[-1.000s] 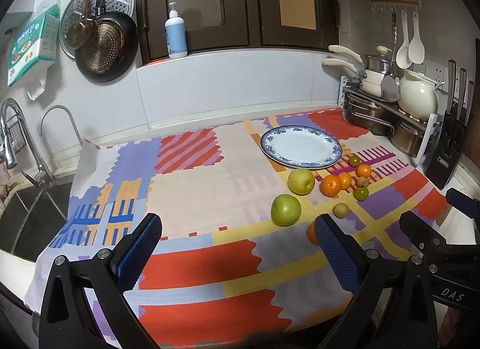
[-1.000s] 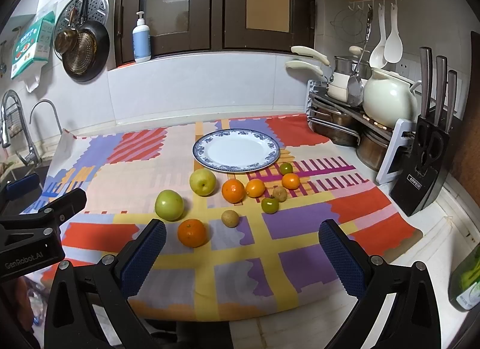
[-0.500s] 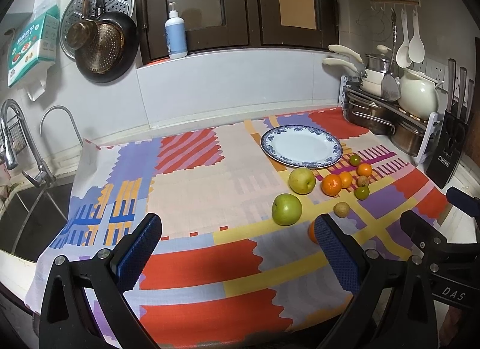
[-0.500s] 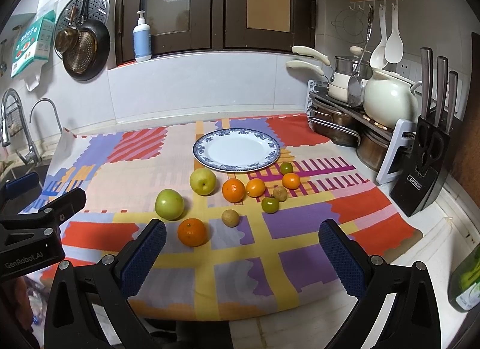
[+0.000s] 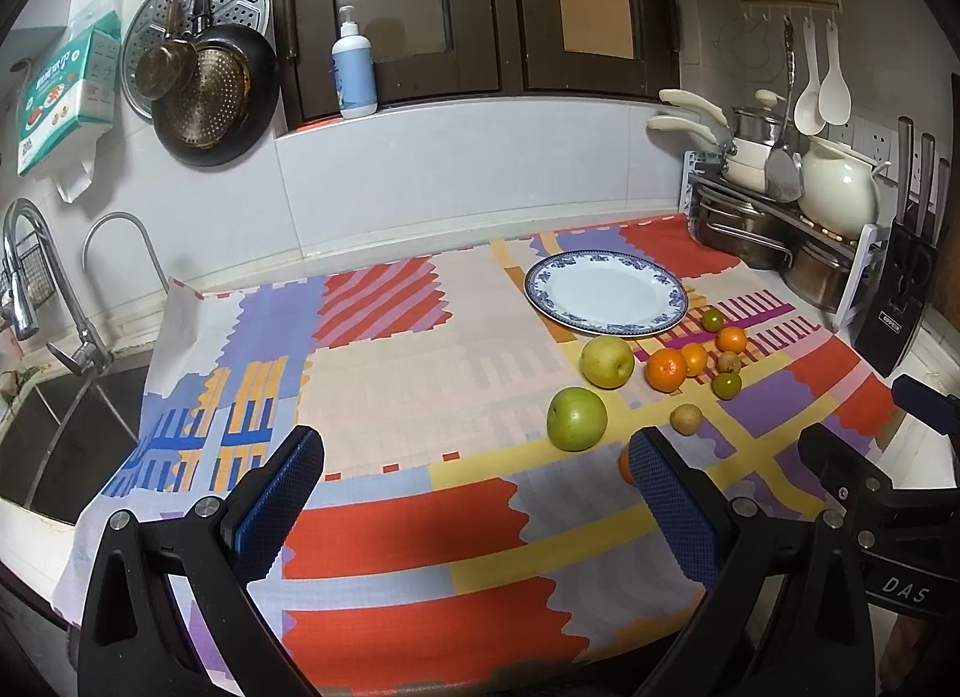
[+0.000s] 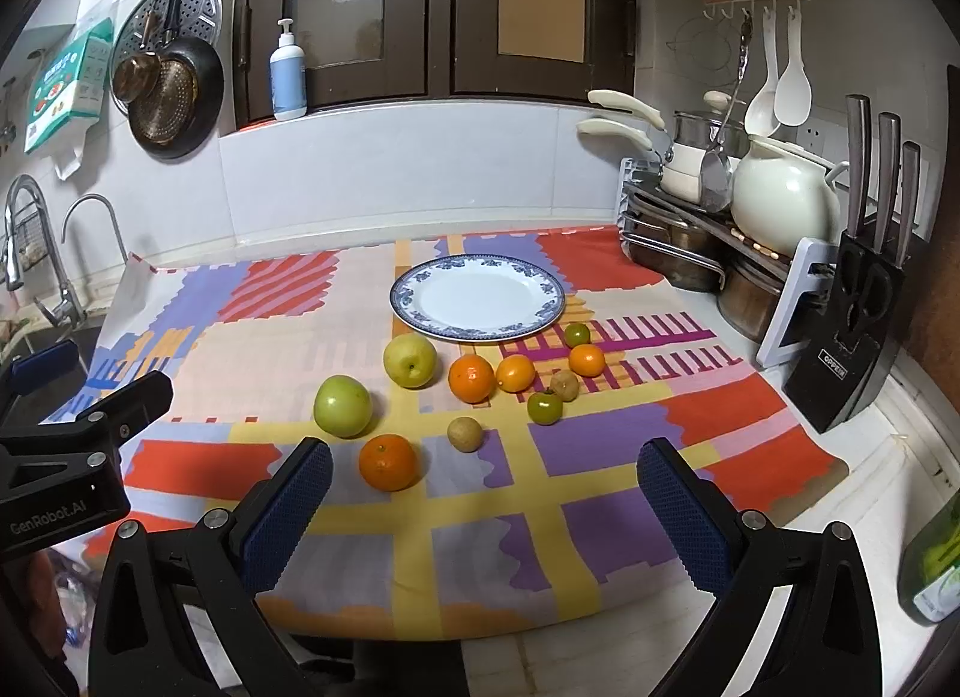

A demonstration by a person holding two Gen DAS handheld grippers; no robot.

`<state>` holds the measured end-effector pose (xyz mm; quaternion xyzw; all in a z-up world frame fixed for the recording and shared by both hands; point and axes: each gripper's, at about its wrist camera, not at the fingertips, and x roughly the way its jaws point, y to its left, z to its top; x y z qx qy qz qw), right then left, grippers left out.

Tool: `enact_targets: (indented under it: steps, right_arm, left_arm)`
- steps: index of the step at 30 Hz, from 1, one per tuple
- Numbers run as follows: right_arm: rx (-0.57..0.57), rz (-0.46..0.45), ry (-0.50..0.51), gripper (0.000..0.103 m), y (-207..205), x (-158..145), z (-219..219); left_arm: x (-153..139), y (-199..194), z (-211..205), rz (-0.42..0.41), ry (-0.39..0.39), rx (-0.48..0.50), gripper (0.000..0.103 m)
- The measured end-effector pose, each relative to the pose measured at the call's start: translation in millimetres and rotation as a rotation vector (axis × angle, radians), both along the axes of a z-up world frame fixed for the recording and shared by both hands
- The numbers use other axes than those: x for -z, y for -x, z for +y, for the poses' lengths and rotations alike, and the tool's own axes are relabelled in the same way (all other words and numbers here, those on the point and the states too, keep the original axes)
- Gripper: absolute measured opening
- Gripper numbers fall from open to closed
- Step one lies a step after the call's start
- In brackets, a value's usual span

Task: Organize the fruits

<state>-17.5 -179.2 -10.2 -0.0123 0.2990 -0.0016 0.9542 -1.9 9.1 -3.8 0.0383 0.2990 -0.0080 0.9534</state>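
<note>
Orange and green fruits (image 6: 471, 378) are lying loose on the cloth (image 6: 600, 439) beside the bare plate (image 6: 477, 299); both grippers (image 5: 474, 493) (image 6: 483, 508) are gaping wide, empty. Round fruit may be rolling off if nudged.

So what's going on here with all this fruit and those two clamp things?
A person holds a left gripper and a right gripper, both open and empty, above a patterned tablecloth. Nothing is sorted yet: the blue-rimmed plate has no fruit on it, and the green apple, yellow pear, oranges and small fruits lie loose in front of it.
</note>
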Motion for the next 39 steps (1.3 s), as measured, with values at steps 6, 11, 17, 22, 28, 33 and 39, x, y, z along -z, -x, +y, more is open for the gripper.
enact_targets:
  steps: [6,11,17,22,28,33,39]
  right_arm:
    - [0.001,0.001,0.001,0.103,-0.7,0.3,-1.0]
    - [0.001,0.0,0.002,0.103,-0.7,0.8,-0.5]
    - [0.001,0.001,0.002,0.103,-1.0,1.2,-0.1]
    - [0.001,0.003,0.003,0.103,-1.5,1.4,-0.1]
    - [0.006,0.008,0.008,0.103,-2.0,2.2,3.7]
    - [0.009,0.041,0.019,0.103,-10.2,19.6,13.9]
    - [-0.012,0.099,0.021,0.102,-26.9,38.9,29.5]
  left_arm:
    - [0.5,0.5,-0.5,0.0,0.0,0.0,0.103]
    - [1.4,-0.2,-1.1,0.003,0.0,0.003,0.103]
    - [2.4,-0.6,-2.1,0.009,0.006,0.008,0.103]
    - [4.3,-1.2,-3.6,0.011,0.006,0.009,0.103]
    - [10.4,-3.9,-0.8,0.019,0.01,0.023,0.103]
    - [15.8,-11.0,6.3,0.011,-0.017,0.074,0.103]
    - [22.0,-31.3,9.4,0.001,-0.105,0.205,0.099]
